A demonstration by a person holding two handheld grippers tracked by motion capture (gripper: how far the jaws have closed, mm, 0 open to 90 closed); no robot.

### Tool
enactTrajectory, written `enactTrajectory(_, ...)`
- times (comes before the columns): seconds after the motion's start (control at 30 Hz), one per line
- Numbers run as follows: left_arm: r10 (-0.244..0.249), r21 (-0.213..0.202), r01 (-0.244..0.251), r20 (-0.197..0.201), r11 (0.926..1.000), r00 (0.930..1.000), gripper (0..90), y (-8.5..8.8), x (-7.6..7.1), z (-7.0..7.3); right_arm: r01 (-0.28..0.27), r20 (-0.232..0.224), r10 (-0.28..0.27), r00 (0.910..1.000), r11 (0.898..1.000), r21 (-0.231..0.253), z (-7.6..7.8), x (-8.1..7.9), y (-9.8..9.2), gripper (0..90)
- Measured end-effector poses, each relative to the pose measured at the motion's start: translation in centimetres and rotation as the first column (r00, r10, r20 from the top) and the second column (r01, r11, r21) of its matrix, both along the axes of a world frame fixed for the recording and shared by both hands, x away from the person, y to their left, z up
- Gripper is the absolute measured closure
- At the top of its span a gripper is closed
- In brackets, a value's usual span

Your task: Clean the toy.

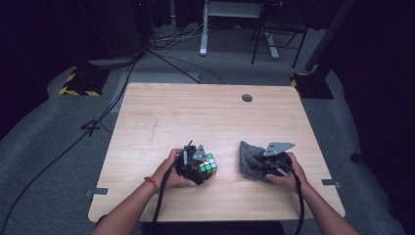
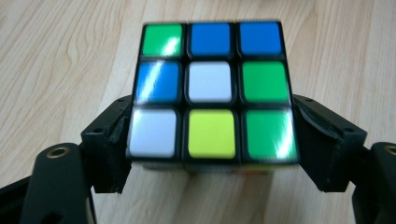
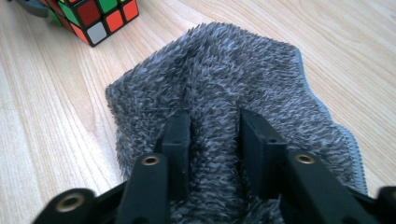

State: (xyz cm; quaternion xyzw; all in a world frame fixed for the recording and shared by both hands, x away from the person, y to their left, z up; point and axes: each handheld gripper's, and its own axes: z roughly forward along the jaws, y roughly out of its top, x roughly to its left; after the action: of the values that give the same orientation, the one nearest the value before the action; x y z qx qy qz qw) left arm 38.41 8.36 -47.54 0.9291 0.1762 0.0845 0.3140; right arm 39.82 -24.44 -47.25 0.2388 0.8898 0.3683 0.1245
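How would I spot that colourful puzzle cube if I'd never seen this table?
Start at the wooden table and look along its near edge, left of the middle. There the puzzle cube sits between the jaws of the left gripper. Its glossy green, blue, white and yellow squares set it apart from the fuzzy grey cloth to its right.

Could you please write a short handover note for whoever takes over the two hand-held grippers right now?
Left hand-held gripper: jaws stand on either side of the puzzle cube, which rests on the table; whether the pads press on it cannot be told.
Right hand-held gripper: jaws part open, pushed into the grey fluffy cloth, a fold of pile between them.
Cube sits front centre, cloth to its right, apart.
Done: both things reached.
Left: probably grip the cloth and wipe the cube.
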Motion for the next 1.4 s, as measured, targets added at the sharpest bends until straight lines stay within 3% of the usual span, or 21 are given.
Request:
enactTrajectory(0.33, -0.022, -0.003, 0.022, -0.024, 0.9998, 0.9995, 28.3, 1.5, -2.0, -0.1, 0.008, 0.046, -0.010, 0.9989, 0.999, 0.047, 1.4, -0.8, 0.1, 47.9)
enactTrajectory(0.43, -0.045, 0.013, 0.045, -0.025, 0.9989, 0.9987, 29.4, 1.5, -2.6, -0.2, -0.007, 0.065, 0.003, 0.9979, 0.998, 0.062, 1.8, -1.2, 0.3, 47.2)
enactTrajectory(0.57, -0.034, 0.007, 0.034, -0.039, 0.9994, 0.9987, 29.5, 1.7, -2.9, -0.2, -0.043, 0.088, 0.037, 0.9955, 0.996, 0.073, 2.2, -1.9, 1.0, 46.2)
enactTrajectory(0.77, 0.014, -0.025, -0.015, -0.012, 0.9996, 0.9998, 17.6, 2.4, -1.9, 0.1, -0.096, 0.101, 0.089, 0.9909, 0.993, 0.065, 2.5, -2.6, 2.6, 44.9)
enactTrajectory(0.9, -0.035, -0.038, 0.035, 0.021, 0.9987, 0.9992, 15.7, 1.9, -1.2, 0.3, -0.119, 0.090, 0.113, 0.9896, 0.991, 0.065, 2.2, -2.7, 3.8, 42.7)
enactTrajectory(1.07, -0.065, -0.069, 0.066, 0.017, 0.9954, 0.9977, 15.6, 1.1, 0.0, 0.6, -0.143, 0.073, 0.141, 0.9874, 0.989, 0.031, 1.2, -2.5, 5.7, 40.8)
enactTrajectory(1.13, -0.085, -0.086, 0.085, -0.002, 0.9926, 0.9963, 15.2, 0.8, 0.6, 0.8, -0.159, 0.064, 0.158, 0.9854, 0.987, 0.018, 0.8, -2.3, 6.4, 40.8)
enactTrajectory(1.23, -0.115, -0.071, 0.116, 0.017, 0.9908, 0.9932, 15.2, 0.0, 1.0, 0.7, -0.165, 0.053, 0.164, 0.9851, 0.986, 0.016, 0.5, -2.1, 7.1, 40.5)
enactTrajectory(1.4, -0.159, -0.058, 0.159, 0.004, 0.9856, 0.9873, 16.0, -1.2, 1.3, 0.2, -0.164, 0.055, 0.164, 0.9849, 0.986, 0.001, 0.4, -1.7, 7.7, 41.0)
